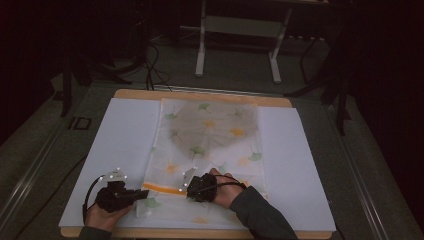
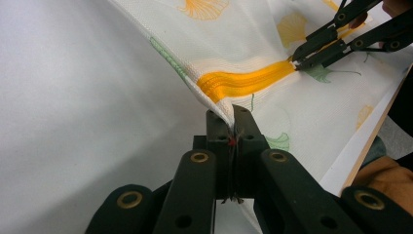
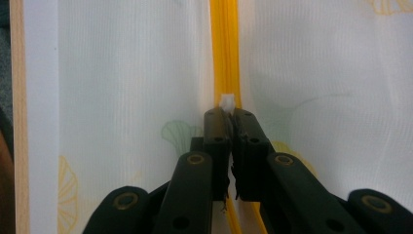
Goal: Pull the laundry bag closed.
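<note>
A white mesh laundry bag (image 1: 210, 145) printed with green and yellow ginkgo leaves lies flat on a white sheet (image 1: 115, 150) that covers the wooden surface (image 1: 200, 233). Its orange zipper (image 1: 162, 188) runs along the bag's near end, close to the person's edge of the surface.

The left tongs (image 1: 142, 194) sit at the left end of the zipper. In the left gripper view the left tongs (image 2: 233, 119) are pinched tight on the bag's corner fabric, just below the zipper (image 2: 243, 83), and the mesh is lifted a little off the sheet there.

The right tongs (image 1: 189, 186) sit at the zipper's other end. In the right gripper view the right tongs (image 3: 230, 117) are closed narrow on the small white zipper pull (image 3: 227, 102), with the orange zipper tape (image 3: 224, 48) running straight away from them. The left gripper view shows the same grip from farther off, the right tongs (image 2: 297, 62) clamped at the zipper's far end.

Both hands rest low on the bag's near end, the right hand (image 1: 225, 192) over the mesh, the left hand (image 1: 102, 215) over the sheet beside the bag
</note>
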`<state>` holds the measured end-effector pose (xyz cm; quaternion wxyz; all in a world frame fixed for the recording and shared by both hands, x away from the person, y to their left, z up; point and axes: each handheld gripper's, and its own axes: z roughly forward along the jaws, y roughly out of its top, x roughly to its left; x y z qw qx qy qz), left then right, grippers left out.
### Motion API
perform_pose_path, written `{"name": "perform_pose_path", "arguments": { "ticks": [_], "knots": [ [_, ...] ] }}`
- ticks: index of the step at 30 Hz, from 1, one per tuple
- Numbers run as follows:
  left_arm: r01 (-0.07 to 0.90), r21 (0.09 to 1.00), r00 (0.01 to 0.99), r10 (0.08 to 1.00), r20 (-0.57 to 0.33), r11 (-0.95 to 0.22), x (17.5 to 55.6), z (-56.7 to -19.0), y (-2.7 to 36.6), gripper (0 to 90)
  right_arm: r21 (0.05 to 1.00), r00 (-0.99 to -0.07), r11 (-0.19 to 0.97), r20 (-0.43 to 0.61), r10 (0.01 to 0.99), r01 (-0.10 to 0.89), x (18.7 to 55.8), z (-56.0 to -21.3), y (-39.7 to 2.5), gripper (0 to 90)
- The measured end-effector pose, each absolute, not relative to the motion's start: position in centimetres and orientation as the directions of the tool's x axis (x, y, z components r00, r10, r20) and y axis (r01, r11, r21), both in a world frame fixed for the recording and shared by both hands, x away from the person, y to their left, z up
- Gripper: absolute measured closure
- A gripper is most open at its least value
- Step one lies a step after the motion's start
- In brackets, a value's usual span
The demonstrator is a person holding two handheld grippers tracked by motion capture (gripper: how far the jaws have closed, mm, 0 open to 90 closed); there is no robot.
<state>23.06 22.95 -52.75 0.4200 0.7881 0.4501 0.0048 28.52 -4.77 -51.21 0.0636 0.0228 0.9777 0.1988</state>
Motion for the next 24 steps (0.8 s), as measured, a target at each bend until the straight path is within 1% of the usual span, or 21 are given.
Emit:
{"name": "perform_pose_path", "arguments": {
  "ticks": [13,24],
  "knots": [
    [0.705,0.667,0.596,0.712,-0.372,-0.241,23.0,-52.7,23.0,88.4,0.373,-0.99,0.928,-0.129,0.064,0.012,28.4,-51.2,-5.2,86.4],
    [0.705,0.667,0.596,0.712,-0.372,-0.241,23.0,-52.7,23.0,88.3,0.375,-0.992,0.927,-0.105,0.072,0.027,28.6,-51.2,-5.9,86.6]
  ]
}}
